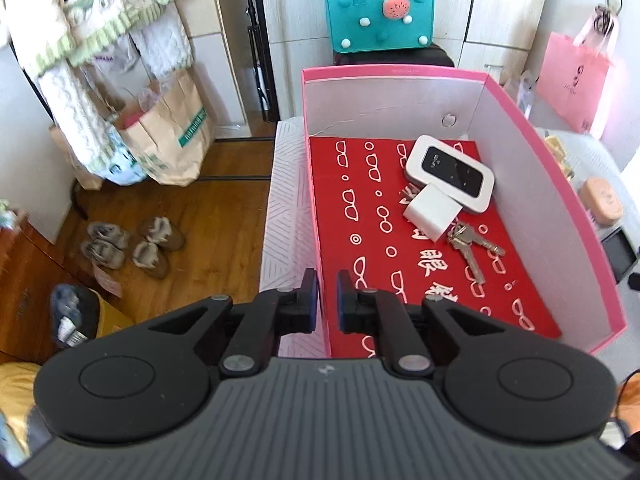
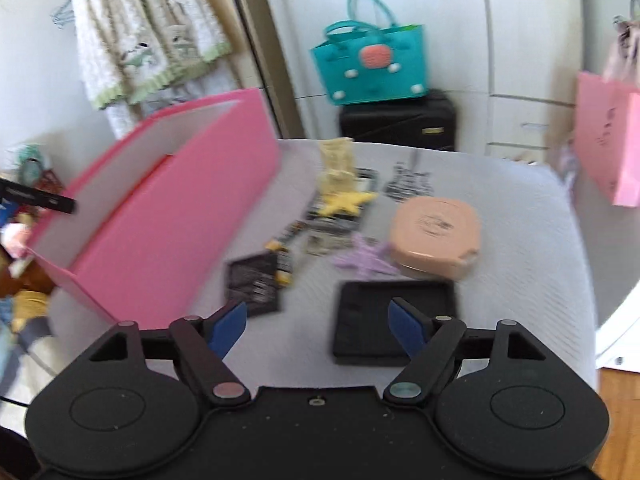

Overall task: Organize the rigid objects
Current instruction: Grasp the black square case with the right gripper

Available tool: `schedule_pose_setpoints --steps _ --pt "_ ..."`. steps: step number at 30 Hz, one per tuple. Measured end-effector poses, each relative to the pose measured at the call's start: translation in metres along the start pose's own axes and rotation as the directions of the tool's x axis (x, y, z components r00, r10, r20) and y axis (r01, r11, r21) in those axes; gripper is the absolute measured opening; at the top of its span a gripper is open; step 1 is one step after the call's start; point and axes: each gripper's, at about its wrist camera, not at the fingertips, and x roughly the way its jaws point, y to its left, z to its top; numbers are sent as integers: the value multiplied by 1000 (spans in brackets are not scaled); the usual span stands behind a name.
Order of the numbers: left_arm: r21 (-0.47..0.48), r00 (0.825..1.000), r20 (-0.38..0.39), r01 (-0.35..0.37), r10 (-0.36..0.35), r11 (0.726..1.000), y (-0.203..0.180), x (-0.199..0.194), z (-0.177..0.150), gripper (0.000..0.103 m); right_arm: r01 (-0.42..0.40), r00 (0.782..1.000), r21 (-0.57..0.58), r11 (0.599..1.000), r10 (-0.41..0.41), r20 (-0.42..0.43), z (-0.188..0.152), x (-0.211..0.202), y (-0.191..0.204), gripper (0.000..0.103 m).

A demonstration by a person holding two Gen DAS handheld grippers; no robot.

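Observation:
A pink box [image 1: 540, 184] with a red glasses-print lining stands on the white bed. Inside lie a white pocket device [image 1: 450, 172], a white charger block [image 1: 430, 210] and keys [image 1: 474, 246]. My left gripper [image 1: 326, 280] is shut on the box's near left wall, one pad on each side. In the right wrist view the pink box [image 2: 168, 232] is at the left. My right gripper [image 2: 318, 312] hangs open over the bed, nothing between its fingers, a black tray [image 2: 394, 320] just ahead. Beyond lie a peach round case [image 2: 434, 236], a black packet [image 2: 256, 286], a yellow star [image 2: 344, 200] and a purple item [image 2: 360, 260].
A teal bag [image 2: 372, 64] sits on a black suitcase [image 2: 400, 124] past the bed's far edge. A pink paper bag [image 2: 608, 152] hangs at the right. Left of the bed, shoes [image 1: 136, 244] and paper bags [image 1: 168, 136] stand on the wooden floor under hanging clothes.

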Motion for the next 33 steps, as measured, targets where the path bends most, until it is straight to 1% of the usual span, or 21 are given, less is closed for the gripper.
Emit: schedule_pose_setpoints --steps 1,2,4,6,8,9,12,14,18,21,23,26,27,28,33 --pt "9 1000 4 -12 12 1000 -3 0 -1 8 8 1000 -7 1000 -7 9 -4 1 -2 86" --pt "16 1000 7 -25 25 1000 -5 0 -2 8 20 1000 -16 1000 -19 17 -7 2 -4 90" --pt "13 999 7 -42 42 999 -6 0 -2 7 60 998 -31 998 -59 37 -14 4 -5 92" --pt "4 999 4 -50 50 999 -5 0 -2 6 114 992 -54 992 -110 63 -19 6 -5 96" --pt "-5 999 3 -50 50 999 -4 -1 -2 6 134 988 -78 988 -127 85 -23 10 -6 99" --pt "-11 999 3 -50 51 999 -4 -1 -2 6 141 988 -83 987 -134 82 -23 12 -7 99" --pt "-8 998 8 -60 60 998 -5 -2 -2 4 154 988 -77 985 -151 44 -24 24 -11 99" --pt "4 997 5 -73 73 997 -7 -2 -2 3 159 987 -70 985 -156 43 -24 28 -14 99" --pt "14 997 -19 -76 76 997 -7 -2 0 3 139 990 -47 989 -138 26 -19 33 -19 99" --pt "18 996 -21 -83 83 996 -8 -2 1 3 118 992 -49 992 -121 -43 -13 43 -20 100" --pt "15 996 -17 -84 85 996 -9 -2 0 3 152 988 -34 988 -153 -32 -11 46 -19 99" --pt "1 997 -15 -77 77 997 -6 -3 -1 3 179 984 -34 983 -180 -22 -10 50 -17 99" --pt "-5 997 -16 -71 71 997 -5 -3 0 3 181 983 -29 983 -181 -18 -10 49 -16 95" --pt "-10 998 -17 -66 66 998 -4 -3 0 3 185 982 -28 982 -186 -16 -10 47 -16 94" --pt "-6 999 -19 -48 48 999 -3 -4 0 3 168 985 -31 985 -169 -34 -8 43 -17 94"
